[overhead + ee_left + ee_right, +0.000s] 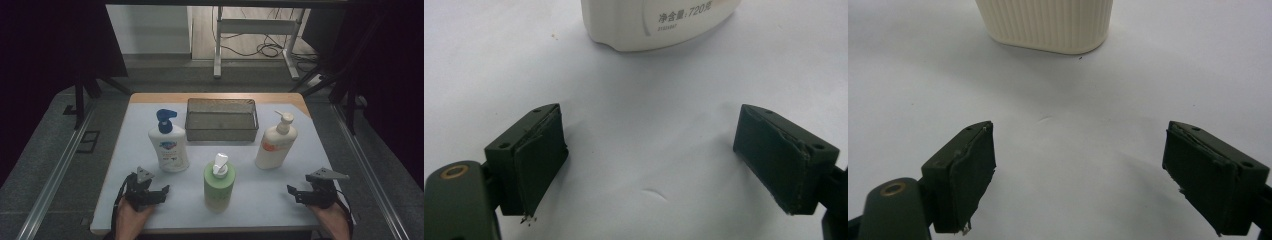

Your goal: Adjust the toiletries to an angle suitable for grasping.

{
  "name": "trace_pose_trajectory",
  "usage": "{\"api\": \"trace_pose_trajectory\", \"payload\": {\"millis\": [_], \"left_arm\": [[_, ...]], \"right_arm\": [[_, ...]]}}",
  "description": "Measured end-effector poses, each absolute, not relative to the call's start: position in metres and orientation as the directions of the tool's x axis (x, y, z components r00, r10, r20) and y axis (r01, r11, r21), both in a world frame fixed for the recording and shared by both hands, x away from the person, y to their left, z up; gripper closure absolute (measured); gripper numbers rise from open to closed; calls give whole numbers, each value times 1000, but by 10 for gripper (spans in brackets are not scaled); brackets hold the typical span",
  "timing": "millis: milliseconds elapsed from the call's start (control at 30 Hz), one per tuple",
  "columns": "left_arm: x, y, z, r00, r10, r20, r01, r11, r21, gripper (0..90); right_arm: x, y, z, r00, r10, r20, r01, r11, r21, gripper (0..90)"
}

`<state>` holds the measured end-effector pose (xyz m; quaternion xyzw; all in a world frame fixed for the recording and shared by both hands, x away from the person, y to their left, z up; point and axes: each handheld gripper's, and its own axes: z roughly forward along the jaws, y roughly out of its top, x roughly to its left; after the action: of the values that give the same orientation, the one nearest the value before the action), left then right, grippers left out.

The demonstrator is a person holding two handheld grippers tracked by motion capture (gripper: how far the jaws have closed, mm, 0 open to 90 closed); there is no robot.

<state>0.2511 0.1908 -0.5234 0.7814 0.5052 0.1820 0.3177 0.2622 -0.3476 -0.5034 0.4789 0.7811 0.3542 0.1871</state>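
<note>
Bottles stand three across the pale table (125,145) in the high view: a white pump bottle with a blue top (168,145) at left, a green pump bottle (219,182) nearest the person in the middle, and a cream pump bottle (276,144) at right, with a dark mesh basket (221,120) behind them near the far edge. Left gripper (162,192) sits low at the near left, just below the white bottle, jaws apart and pointing toward the green one; right gripper (292,192) sits at the near right, below the cream bottle, jaws apart as well. Over to the left gripper view: both black jaws spread wide with only bare table between them, and the white bottle's base (659,22) stands ahead, well clear of the pads. Right gripper view now: jaws wide again, nothing between them, and the ribbed foot of the cream bottle (1048,25) straight ahead, apart from the tips.
</note>
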Motion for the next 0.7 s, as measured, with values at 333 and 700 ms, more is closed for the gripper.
{"api": "trace_pose_trajectory", "payload": {"millis": [333,700], "left_arm": [[251,191,-524,422,906,-38,673,-285,682,130],[251,191,-524,422,906,-39,673,-284,683,130]], "right_arm": [[269,-344,-494,-510,859,45,606,322,728,158],[278,-350,-485,-536,842,60,604,333,724,311]]}}
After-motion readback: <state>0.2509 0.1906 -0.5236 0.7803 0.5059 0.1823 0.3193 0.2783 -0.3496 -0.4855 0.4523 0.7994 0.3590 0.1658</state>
